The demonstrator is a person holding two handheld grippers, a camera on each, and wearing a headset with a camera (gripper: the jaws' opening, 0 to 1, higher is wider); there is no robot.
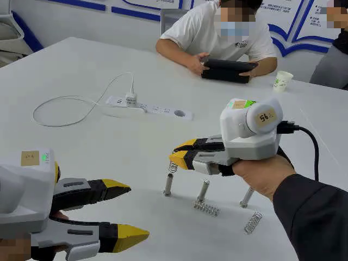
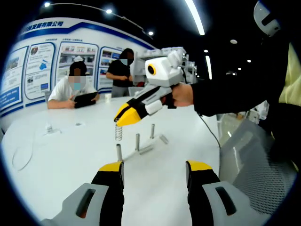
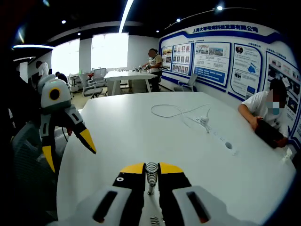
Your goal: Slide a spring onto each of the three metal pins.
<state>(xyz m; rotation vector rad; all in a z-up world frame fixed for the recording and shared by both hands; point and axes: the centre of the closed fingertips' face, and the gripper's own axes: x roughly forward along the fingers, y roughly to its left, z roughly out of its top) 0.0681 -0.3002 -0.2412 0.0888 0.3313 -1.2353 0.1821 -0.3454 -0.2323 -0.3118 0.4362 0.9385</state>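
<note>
White counter [image 1: 109,157], my left claw [image 1: 138,212] open, my right claw [image 1: 174,154] clamped on a spring [image 1: 173,167], coil axis vertical, just above the leftmost pin [image 1: 168,185], three pins [image 1: 203,191] upright, two loose springs [image 1: 206,207] lying flat beside them, I read "56" on its sticker [image 1: 266,116].

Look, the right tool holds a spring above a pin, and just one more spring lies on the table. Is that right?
Not quite. The right tool does hold a spring above a pin, but two more lie on the table, not one: a first loose spring and a second loose spring, seen in the head view.
</note>
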